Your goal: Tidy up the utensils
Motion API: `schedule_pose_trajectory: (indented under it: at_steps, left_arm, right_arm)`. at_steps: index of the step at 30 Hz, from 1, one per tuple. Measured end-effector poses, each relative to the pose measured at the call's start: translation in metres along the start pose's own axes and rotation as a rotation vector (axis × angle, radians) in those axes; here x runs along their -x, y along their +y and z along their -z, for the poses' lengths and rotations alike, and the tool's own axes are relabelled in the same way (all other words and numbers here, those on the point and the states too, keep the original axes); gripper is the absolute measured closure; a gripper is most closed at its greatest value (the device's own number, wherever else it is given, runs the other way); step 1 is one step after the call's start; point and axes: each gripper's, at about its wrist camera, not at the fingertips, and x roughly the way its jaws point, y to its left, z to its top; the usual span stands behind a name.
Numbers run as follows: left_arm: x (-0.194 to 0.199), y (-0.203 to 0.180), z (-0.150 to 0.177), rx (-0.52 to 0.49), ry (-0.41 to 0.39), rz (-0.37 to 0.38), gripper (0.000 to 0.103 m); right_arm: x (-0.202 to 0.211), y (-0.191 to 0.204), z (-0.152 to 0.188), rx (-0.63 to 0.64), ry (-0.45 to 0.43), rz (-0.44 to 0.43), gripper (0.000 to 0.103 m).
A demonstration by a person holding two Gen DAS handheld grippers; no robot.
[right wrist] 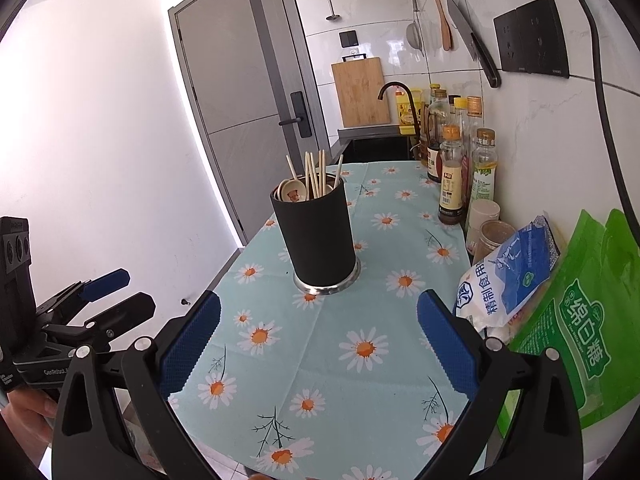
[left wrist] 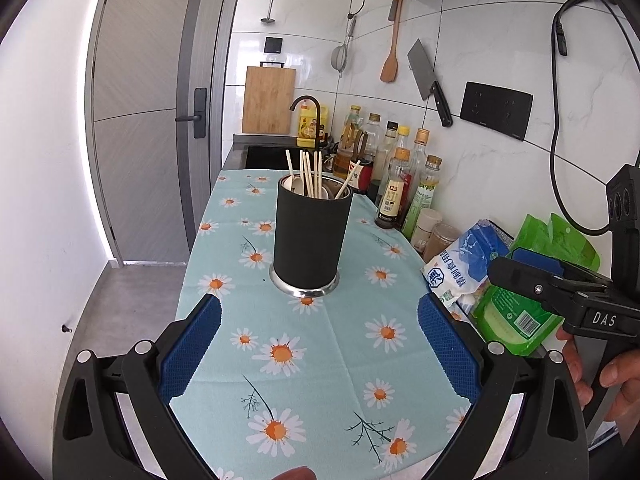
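Far left, the left claw (left wrist: 319,334) hangs released over the near part of the bench (left wrist: 224,292), its blue pads spread wide with nothing between them. The bench is covered by a pale blue cloth (left wrist: 340,360) printed with daisies.

In the middle of that cloth stands the black holder (left wrist: 311,236), upright on a shiny metal base. Wooden chopsticks (left wrist: 310,174) lean out of its top, and pale spoons (right wrist: 291,193) rest inside among them. No loose utensils show on the cloth, so the sorting looks largely done.

The chopsticks are likely light, stiff and thin, best pinched near the upper ends where they stand clear of the rim. The spoons look ceramic, so probably smooth and chippable; a gentle grip on the handle would suit. The holder seems tall and could tip if nudged.

To the right, the right claw (right wrist: 319,334) is likewise released and empty. Beyond it, sauce bottles (right wrist: 452,176) and bags (right wrist: 516,268) line the wall.
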Motion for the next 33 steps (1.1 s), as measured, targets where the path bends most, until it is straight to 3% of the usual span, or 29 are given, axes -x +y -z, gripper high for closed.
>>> schedule_pose_trajectory:
  at_steps: [18, 33]
  left_arm:
    - [-0.022, 0.009, 0.006, -0.006, 0.057, 0.02, 0.007]
    - [-0.03, 0.014, 0.003, 0.01, 0.061, 0.011, 0.007]
  right_arm:
    - [-0.025, -0.002, 0.011, -0.038, 0.051, 0.022, 0.005]
    - [-0.035, -0.003, 0.008, -0.027, 0.063, 0.019, 0.005]
